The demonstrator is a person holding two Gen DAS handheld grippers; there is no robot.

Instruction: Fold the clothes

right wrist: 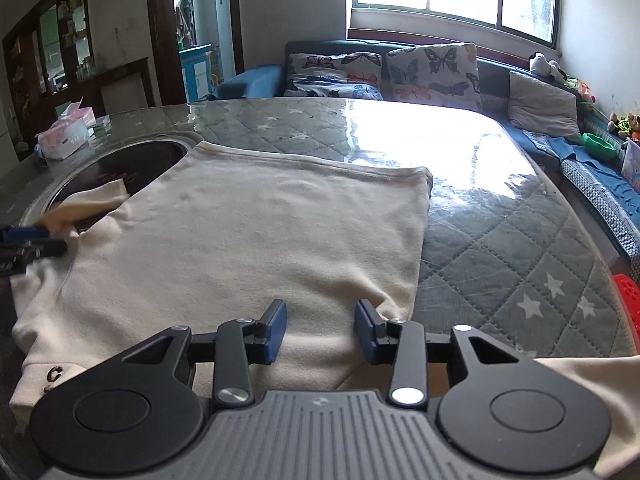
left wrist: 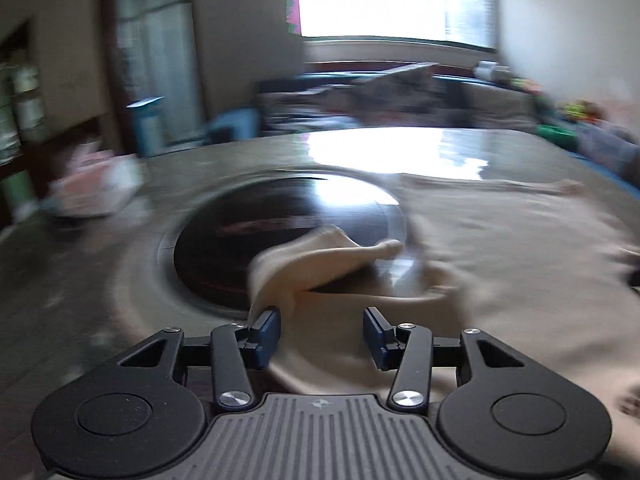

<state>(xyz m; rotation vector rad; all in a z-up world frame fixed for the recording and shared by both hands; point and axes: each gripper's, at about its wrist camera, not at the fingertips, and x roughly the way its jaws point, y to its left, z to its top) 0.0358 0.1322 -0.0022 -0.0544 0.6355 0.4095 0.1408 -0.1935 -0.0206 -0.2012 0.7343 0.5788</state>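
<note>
- Right wrist view: the cream shirt is lying spread flat on the quilted table, its left sleeve draping over a round dark inset.
- The right gripper is hovering over the near hem, jaws parted, gripping nothing.
- The left gripper is standing unclenched at the sleeve, blurred.

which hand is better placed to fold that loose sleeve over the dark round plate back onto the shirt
Left. The left gripper sits right at the sleeve, as the right wrist view shows. The right gripper hangs open over the shirt near its other edge, away from the sleeve.
</note>
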